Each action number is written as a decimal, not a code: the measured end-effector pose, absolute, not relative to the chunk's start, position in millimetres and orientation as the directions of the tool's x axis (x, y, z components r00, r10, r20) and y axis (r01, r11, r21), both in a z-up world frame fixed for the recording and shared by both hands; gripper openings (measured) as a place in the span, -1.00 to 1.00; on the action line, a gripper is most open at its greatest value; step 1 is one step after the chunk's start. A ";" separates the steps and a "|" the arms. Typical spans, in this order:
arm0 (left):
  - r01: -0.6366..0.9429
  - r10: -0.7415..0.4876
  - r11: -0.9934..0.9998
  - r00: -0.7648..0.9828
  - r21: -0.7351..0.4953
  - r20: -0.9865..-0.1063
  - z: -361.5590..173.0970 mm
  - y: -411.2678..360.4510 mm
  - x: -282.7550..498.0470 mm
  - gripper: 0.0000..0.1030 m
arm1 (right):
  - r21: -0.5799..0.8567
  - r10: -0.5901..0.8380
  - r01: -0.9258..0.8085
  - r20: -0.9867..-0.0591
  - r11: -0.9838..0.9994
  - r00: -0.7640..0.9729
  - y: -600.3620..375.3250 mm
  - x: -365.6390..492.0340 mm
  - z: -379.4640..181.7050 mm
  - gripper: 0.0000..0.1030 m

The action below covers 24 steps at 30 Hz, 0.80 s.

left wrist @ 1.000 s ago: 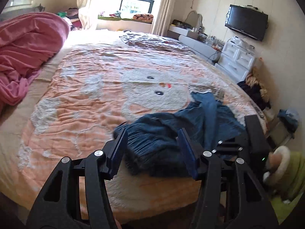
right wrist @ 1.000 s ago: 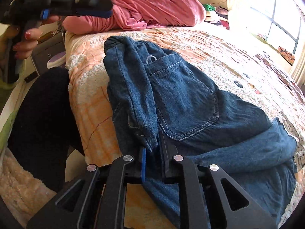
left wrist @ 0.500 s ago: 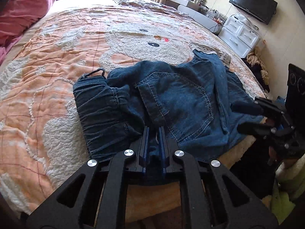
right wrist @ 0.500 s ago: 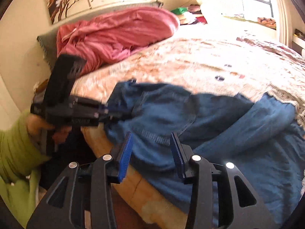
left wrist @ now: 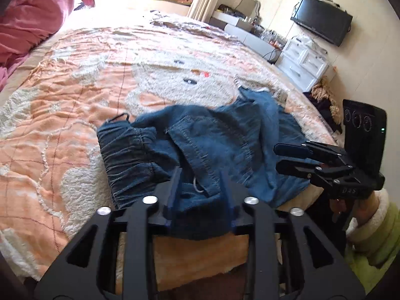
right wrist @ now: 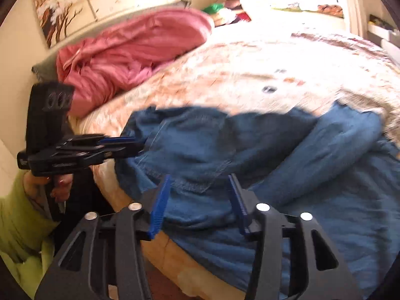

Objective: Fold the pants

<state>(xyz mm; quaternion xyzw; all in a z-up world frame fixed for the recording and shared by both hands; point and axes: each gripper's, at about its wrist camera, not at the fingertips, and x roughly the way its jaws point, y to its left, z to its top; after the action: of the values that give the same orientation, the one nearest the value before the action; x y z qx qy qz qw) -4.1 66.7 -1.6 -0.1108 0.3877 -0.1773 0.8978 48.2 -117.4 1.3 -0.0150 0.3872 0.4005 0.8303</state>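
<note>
Left wrist view: the blue denim pants (left wrist: 200,145) lie bunched at the near edge of the bed (left wrist: 75,115), on its orange and white bedspread, elastic waistband to the left and a back pocket facing up. The left gripper (left wrist: 201,187) has just been opening; its fingers (left wrist: 175,185) stand spread with a fold of the denim between them, pads not pressing it. To the right, the right gripper (left wrist: 281,157) hovers sideways beside the pants, a hand (left wrist: 350,207) on its handle.

Right wrist view, blurred: the right gripper's (right wrist: 200,197) blue fingers (right wrist: 160,202) have also just been opening and stand apart above the pants (right wrist: 250,150), gripping nothing. The left gripper (right wrist: 135,143) reaches the waistband from the left. A pink quilt (right wrist: 130,55) is heaped farther back.
</note>
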 end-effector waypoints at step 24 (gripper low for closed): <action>0.376 -0.488 0.862 0.426 -0.341 -0.762 -27.4 -89.1 76.1 -0.17 | 0.021 0.253 -0.394 -0.798 0.919 0.548 -179.8 235.2 16.9 0.61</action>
<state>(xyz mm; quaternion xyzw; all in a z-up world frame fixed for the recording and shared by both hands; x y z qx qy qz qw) 76.1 -89.1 -27.4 -0.0594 0.4705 -0.2563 0.8423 235.2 -179.8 16.9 -0.0806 0.4384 0.1846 0.8759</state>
